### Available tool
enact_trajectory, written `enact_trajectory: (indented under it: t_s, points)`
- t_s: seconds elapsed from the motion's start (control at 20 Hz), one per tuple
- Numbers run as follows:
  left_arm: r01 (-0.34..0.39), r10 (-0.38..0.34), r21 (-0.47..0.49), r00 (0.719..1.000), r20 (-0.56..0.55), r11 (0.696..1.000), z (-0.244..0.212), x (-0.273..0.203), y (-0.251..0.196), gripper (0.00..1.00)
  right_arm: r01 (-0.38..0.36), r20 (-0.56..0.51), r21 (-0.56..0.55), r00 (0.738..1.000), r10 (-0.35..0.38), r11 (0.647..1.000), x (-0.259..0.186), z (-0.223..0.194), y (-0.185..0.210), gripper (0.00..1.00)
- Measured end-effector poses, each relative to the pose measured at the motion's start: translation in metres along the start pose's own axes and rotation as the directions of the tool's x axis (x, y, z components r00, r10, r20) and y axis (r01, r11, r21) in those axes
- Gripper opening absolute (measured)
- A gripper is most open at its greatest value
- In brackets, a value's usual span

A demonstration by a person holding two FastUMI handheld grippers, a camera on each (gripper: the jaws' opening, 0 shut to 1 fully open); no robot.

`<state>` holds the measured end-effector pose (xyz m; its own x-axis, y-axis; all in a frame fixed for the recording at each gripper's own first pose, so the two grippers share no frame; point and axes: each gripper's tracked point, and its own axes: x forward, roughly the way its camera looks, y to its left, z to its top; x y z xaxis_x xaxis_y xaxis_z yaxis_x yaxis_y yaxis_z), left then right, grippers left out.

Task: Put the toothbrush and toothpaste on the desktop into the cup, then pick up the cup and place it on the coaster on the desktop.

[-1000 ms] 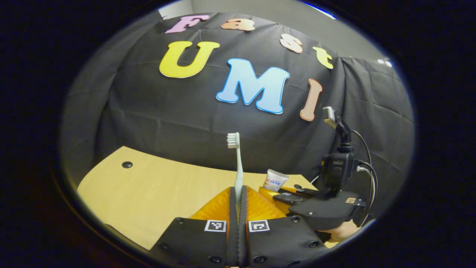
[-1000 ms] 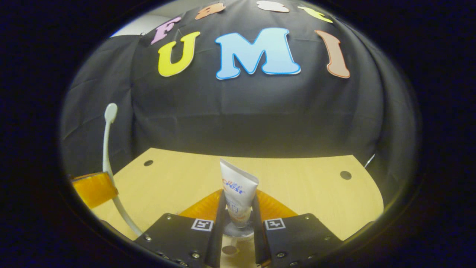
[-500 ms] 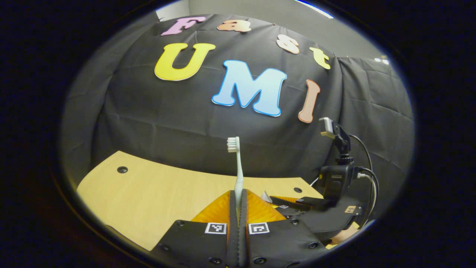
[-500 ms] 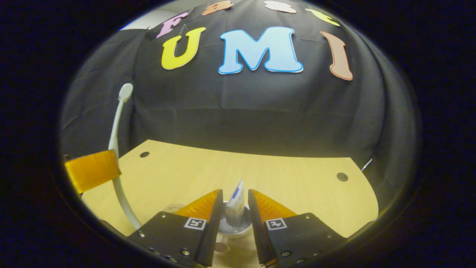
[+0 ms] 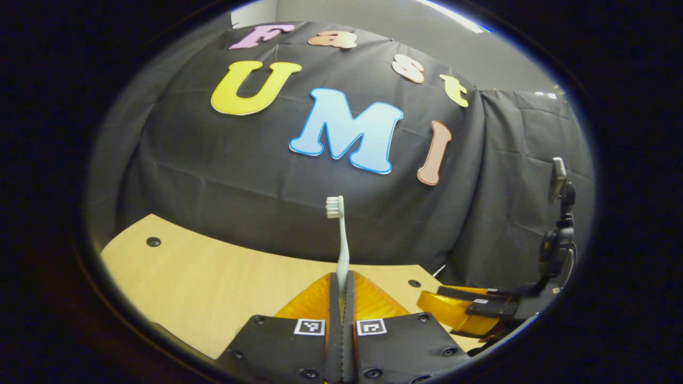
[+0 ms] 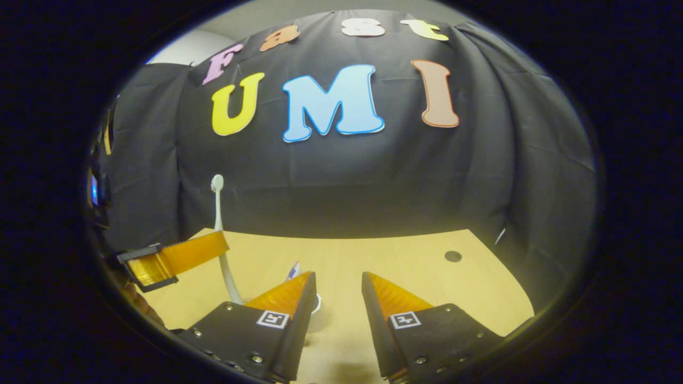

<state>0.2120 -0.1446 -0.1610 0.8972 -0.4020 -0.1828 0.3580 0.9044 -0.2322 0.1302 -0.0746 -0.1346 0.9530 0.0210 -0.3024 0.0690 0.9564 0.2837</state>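
Overhead of the tabletop [image 5: 213, 288], the left gripper [image 5: 341, 277] was clamped tight on the toothbrush [image 5: 341, 245], both fingers pressed against the lower handle with no gap between them. The brush stood upright, its bristled head at the top against the booth's dark wall. Off toward the tabletop's right edge in the left gripper view sat the right gripper [image 5: 469, 309], its fingers lying nearly level above the wood.

In the right gripper view, the right gripper [image 6: 337, 285] stood wide apart, with bare wood showing between its fingers and nothing held. Just past its left finger, a white rim of the cup [image 6: 317, 305] peeked out, and the crimped tip of the toothpaste [image 6: 292, 271] rose above that finger; how the tube sat in the cup could not be told. The left gripper [image 6: 176, 256] came in from the tabletop's left edge there, gripping the toothbrush, whose handle curved down beside the cup.
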Motion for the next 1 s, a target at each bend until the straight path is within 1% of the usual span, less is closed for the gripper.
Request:
enact_trajectory:
  t_s: [0.05, 0.1, 0.15, 0.2, 0.25, 0.3, 0.45, 0.5, 0.55, 0.6, 0.8, 1.0]
  points:
    - [0.004, -0.004, 0.0, 1.0, 0.005, 1.0, 0.0, 0.004, -0.002, 0.07, -0.008, 0.008, 0.011, 1.0, 0.008, 1.0, -0.007, 0.001, -0.003, 0.54]
    - [0.008, -0.008, 0.004, 1.0, 0.008, 1.0, 0.0, 0.007, -0.003, 0.07, -0.022, 0.017, 0.022, 1.0, 0.022, 1.0, -0.014, 0.001, -0.005, 0.58]
    - [0.012, -0.012, 0.009, 1.0, 0.012, 1.0, 0.0, 0.01, -0.004, 0.07, -0.019, 0.022, 0.026, 1.0, 0.018, 0.999, -0.021, 0.0, -0.008, 0.58]
    - [0.019, -0.019, 0.012, 1.0, 0.015, 1.0, -0.001, 0.012, -0.006, 0.07, 0.005, 0.03, 0.026, 1.0, -0.006, 1.0, -0.026, -0.001, -0.016, 0.54]
    - [0.022, -0.023, 0.013, 1.0, 0.015, 1.0, -0.002, 0.015, -0.007, 0.07, 0.019, 0.029, 0.027, 0.999, -0.02, 0.999, -0.031, -0.003, -0.019, 0.57]
    - [0.031, -0.031, 0.015, 0.999, 0.011, 0.999, -0.004, 0.018, -0.009, 0.06, 0.03, 0.029, 0.029, 0.999, -0.031, 0.999, -0.037, -0.005, -0.022, 0.54]
    - [0.035, -0.035, 0.035, 0.999, -0.005, 0.999, -0.018, 0.03, -0.013, 0.07, 0.056, 0.044, 0.0, 0.997, -0.056, 0.998, -0.056, -0.008, -0.029, 0.54]
    - [0.038, -0.037, 0.033, 0.999, -0.012, 0.999, -0.024, 0.032, -0.013, 0.06, 0.066, 0.042, -0.019, 0.997, -0.065, 0.998, -0.055, -0.014, -0.03, 0.77]
    - [0.04, -0.04, 0.029, 0.999, -0.015, 0.999, -0.027, 0.035, -0.013, 0.07, 0.063, 0.04, -0.027, 0.997, -0.062, 0.998, -0.062, -0.016, -0.029, 1.0]
    - [0.041, -0.041, 0.028, 0.999, -0.019, 0.999, -0.03, 0.038, -0.012, 0.07, 0.064, 0.032, -0.032, 0.998, -0.063, 0.997, -0.063, -0.02, -0.029, 0.96]
    - [0.037, -0.036, 0.035, 0.999, -0.031, 0.999, -0.045, 0.049, -0.009, 0.07, 0.053, -0.003, 0.007, 0.999, -0.053, 0.999, -0.067, -0.032, -0.028, 0.96]
    - [0.044, -0.042, 0.031, 0.998, -0.052, 0.999, -0.062, 0.058, -0.005, 0.07, 0.062, -0.042, 0.038, 0.997, -0.061, 0.997, -0.071, -0.047, -0.033, 0.97]
